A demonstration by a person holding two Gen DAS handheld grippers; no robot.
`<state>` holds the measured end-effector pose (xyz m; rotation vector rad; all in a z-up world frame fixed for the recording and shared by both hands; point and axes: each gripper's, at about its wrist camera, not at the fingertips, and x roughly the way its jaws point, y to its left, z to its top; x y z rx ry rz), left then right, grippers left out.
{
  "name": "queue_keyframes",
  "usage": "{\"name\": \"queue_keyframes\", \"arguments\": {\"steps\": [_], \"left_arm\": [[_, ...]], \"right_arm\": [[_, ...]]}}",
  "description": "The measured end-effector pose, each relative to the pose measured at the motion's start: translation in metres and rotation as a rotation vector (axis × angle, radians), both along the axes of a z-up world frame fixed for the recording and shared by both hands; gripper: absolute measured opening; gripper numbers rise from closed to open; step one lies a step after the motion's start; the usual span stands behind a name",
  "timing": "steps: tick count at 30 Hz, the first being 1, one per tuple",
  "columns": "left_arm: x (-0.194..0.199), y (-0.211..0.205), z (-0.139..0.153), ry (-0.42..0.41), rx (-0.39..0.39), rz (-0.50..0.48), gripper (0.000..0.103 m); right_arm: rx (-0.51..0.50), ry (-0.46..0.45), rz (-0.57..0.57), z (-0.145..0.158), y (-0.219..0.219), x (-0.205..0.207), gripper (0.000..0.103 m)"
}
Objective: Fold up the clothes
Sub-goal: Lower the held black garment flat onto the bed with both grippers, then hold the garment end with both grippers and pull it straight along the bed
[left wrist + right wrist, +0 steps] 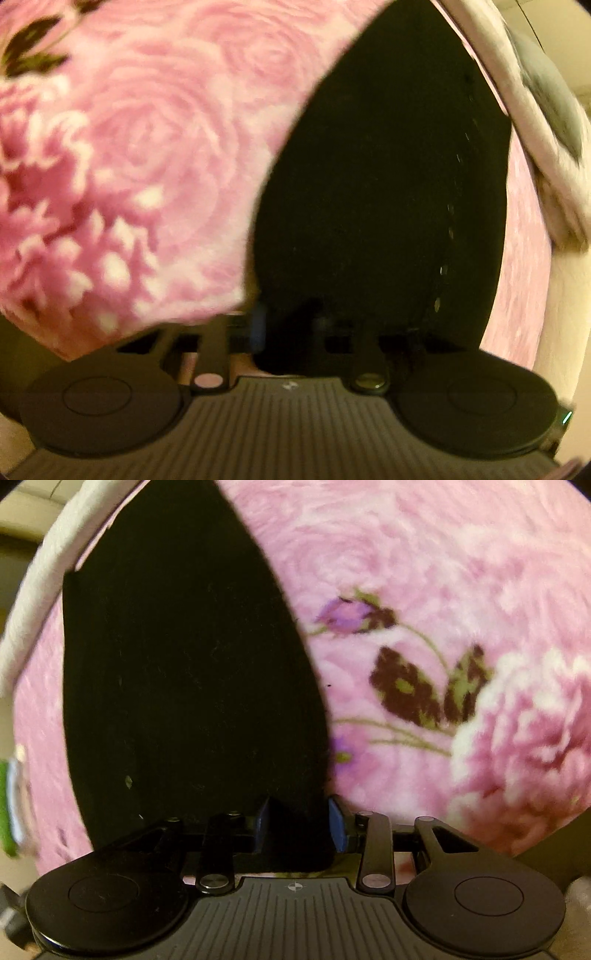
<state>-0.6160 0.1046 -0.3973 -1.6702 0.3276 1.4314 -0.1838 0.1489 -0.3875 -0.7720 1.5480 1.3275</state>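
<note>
A black garment [369, 184] lies flat on a pink rose-patterned fleece blanket [147, 147] and runs down into the jaws of my left gripper [284, 326]. Only one blue pad [258, 326] shows there; the rest is lost in the dark cloth, and the jaws look nearly closed on it. In the right wrist view the same black garment [177, 664] fills the gap between the two blue pads [338, 823] of my right gripper [301, 821], which is shut on its near edge. Both grippers point steeply down at the cloth.
The pink blanket [443, 572] spreads all around the garment, and a raised fold of it hides the left gripper's left finger. A white fluffy border [535, 140] with a grey patch runs along the far side. A green object [5, 805] sits at the right view's left edge.
</note>
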Motion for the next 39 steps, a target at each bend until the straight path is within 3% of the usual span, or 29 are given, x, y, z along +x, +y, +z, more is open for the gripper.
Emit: {"name": "queue_keyframes", "arguments": {"steps": [1,7,11,15,19,21,24,26,28,31,36,39], "left_arm": [[0.001,0.000,0.003,0.007,0.002,-0.020,0.007],[0.007,-0.011,0.022,0.026,0.003,-0.076,0.007],[0.016,-0.022,-0.002,0.091,-0.077,-0.088,0.011],[0.021,-0.012,0.021,0.138,-0.093,-0.109,0.010],[0.026,-0.002,0.063,0.277,-0.022,-0.197,0.009],[0.022,0.005,0.067,0.256,0.025,-0.168,0.009],[0.022,0.017,0.052,0.210,0.045,-0.128,0.009],[0.032,0.025,0.037,0.238,0.036,-0.164,0.009],[0.046,0.028,0.020,0.277,-0.025,-0.235,0.009],[0.061,0.021,0.014,0.293,-0.081,-0.309,0.008],[0.051,0.039,0.045,0.287,-0.046,-0.308,0.008],[0.039,0.078,0.059,0.287,0.011,-0.318,0.009]], "right_arm": [[0.009,-0.018,0.035,0.004,0.000,-0.003,0.010],[0.042,-0.047,0.110,0.028,-0.011,0.005,0.008],[-0.017,-0.095,0.158,0.008,-0.023,0.001,0.010],[-0.051,-0.098,0.168,0.014,-0.019,0.009,0.015],[0.031,-0.271,0.214,0.048,-0.012,0.016,0.017],[0.126,-0.335,0.247,0.063,-0.006,0.014,0.018],[0.197,-0.272,0.259,0.065,0.013,0.005,0.018],[0.212,-0.231,0.283,0.058,0.018,-0.013,0.018],[0.226,-0.225,0.321,0.046,0.023,-0.031,0.018],[0.104,-0.264,0.373,0.018,0.013,-0.039,0.018],[0.092,-0.249,0.339,0.033,0.018,-0.030,0.018],[0.167,-0.238,0.317,0.050,0.045,-0.041,0.018]]}}
